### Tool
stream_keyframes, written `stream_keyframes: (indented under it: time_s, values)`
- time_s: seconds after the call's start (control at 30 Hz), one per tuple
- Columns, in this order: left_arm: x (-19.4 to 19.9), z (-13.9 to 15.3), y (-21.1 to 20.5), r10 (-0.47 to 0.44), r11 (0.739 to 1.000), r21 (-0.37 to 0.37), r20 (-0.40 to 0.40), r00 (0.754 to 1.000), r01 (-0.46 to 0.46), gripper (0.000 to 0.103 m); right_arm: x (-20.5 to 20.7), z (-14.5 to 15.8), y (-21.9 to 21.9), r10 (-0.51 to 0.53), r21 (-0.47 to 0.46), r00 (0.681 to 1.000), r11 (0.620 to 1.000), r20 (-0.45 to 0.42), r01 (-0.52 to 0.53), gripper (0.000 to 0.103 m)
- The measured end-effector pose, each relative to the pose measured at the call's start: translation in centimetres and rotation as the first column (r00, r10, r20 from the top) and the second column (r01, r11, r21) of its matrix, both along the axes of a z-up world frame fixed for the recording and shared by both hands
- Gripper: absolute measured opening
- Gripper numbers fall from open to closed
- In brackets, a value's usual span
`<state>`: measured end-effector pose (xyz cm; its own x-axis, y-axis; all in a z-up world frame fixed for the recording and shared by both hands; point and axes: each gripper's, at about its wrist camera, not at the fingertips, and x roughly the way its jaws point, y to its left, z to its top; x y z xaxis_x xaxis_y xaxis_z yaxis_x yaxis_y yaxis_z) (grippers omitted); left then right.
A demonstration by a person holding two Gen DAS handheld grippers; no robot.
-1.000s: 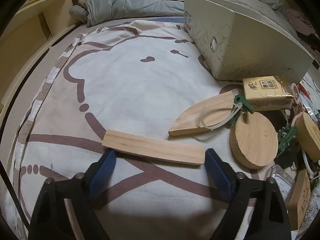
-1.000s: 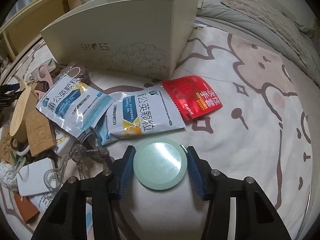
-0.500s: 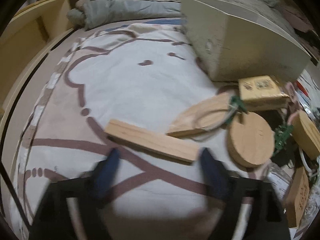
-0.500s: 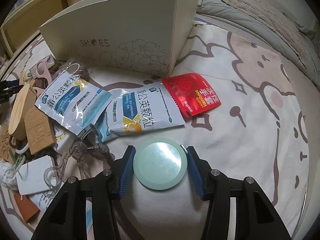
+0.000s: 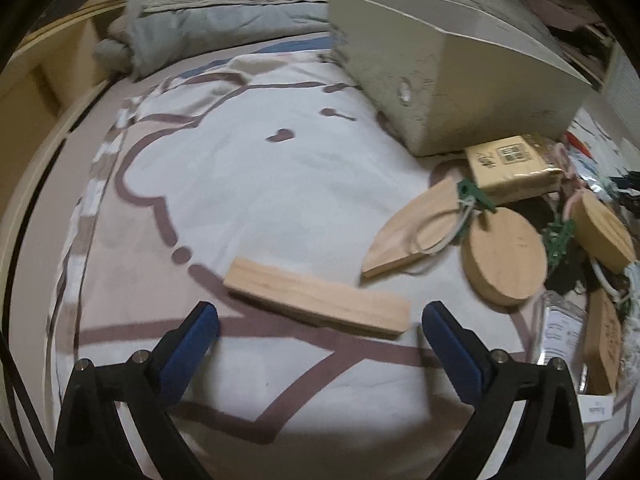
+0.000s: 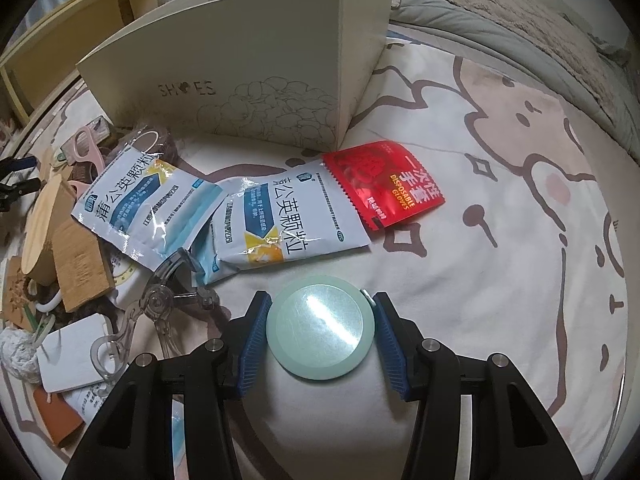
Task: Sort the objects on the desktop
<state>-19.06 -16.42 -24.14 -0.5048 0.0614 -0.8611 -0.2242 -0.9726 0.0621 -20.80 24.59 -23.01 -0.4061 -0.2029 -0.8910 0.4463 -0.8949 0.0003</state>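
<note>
A flat rectangular wooden block (image 5: 318, 299) lies slantwise on the patterned bedsheet, with a pointed boat-shaped wooden piece (image 5: 416, 232) and a round wooden disc (image 5: 504, 256) just beyond it. A pale green round mirror (image 6: 320, 326) is held flat — face up, catching glare. Near it lie 2 white-and-blue sachets (image 6: 288, 220) and a red glove packet (image 6: 384, 184) — all before the cream shoe box (image 6: 256, 76).

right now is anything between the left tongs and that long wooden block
Nothing visible. The left tongs have just been opening and stand wide, with the long wooden block lying just ahead of the tips on bare bedsheet. The nearest clutter, a pointed wooden piece, lies beyond it.
</note>
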Motion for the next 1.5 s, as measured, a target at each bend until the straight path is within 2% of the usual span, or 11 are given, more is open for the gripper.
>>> stream_keyframes:
  time_s: [0.2, 0.33, 0.53, 0.73, 0.9, 1.13, 1.37, 1.5]
  values:
    - [-1.4, 1.4, -0.5, -0.029, 0.998, 0.065, 0.017, 0.999, 0.027, 0.103, -0.1, -0.1, 0.0, -0.006, -0.010, 1.000, 1.000, 0.005, 0.006, 0.052]
    - [-2.4, 1.7, -1.4, 0.009, 0.996, 0.087, 0.012, 1.000, -0.010, 0.103, -0.1, -0.1, 0.1, -0.010, -0.018, 1.000, 1.000, 0.008, 0.010, 0.052]
    - [-3.6, 0.8, -1.8, 0.056, 0.994, 0.091, 0.028, 0.998, -0.058, 0.103, -0.3, -0.3, 0.1, -0.011, -0.026, 1.000, 1.000, 0.011, 0.011, 0.052]
    - [-3.8, -0.2, -1.2, 0.033, 0.983, 0.178, 0.077, 0.996, -0.047, 0.103, -0.4, -0.3, 0.0, -0.012, -0.027, 1.000, 1.000, 0.012, 0.013, 0.052]
    - [-2.7, -0.2, -0.9, 0.040, 0.967, 0.249, 0.081, 0.996, -0.059, 0.103, -0.4, -0.4, 0.0, -0.011, -0.030, 1.000, 0.999, 0.016, 0.011, 0.052]
    - [-0.8, -0.8, 0.5, 0.007, 0.984, 0.177, 0.056, 0.998, -0.017, 0.103, -0.6, -0.5, 0.0, -0.012, -0.027, 1.000, 1.000, 0.015, 0.012, 0.052]
    - [-0.2, -1.2, 1.5, 0.038, 0.995, 0.092, 0.014, 0.999, -0.039, 0.103, 0.0, -0.7, -0.2, -0.017, -0.018, 0.999, 1.000, -0.039, 0.017, 0.052]
    - [0.0, -1.5, 1.7, 0.044, 0.997, 0.067, 0.005, 0.999, -0.045, 0.103, 0.3, -0.8, 0.1, -0.023, -0.038, 0.998, 0.999, -0.063, 0.021, 0.052]
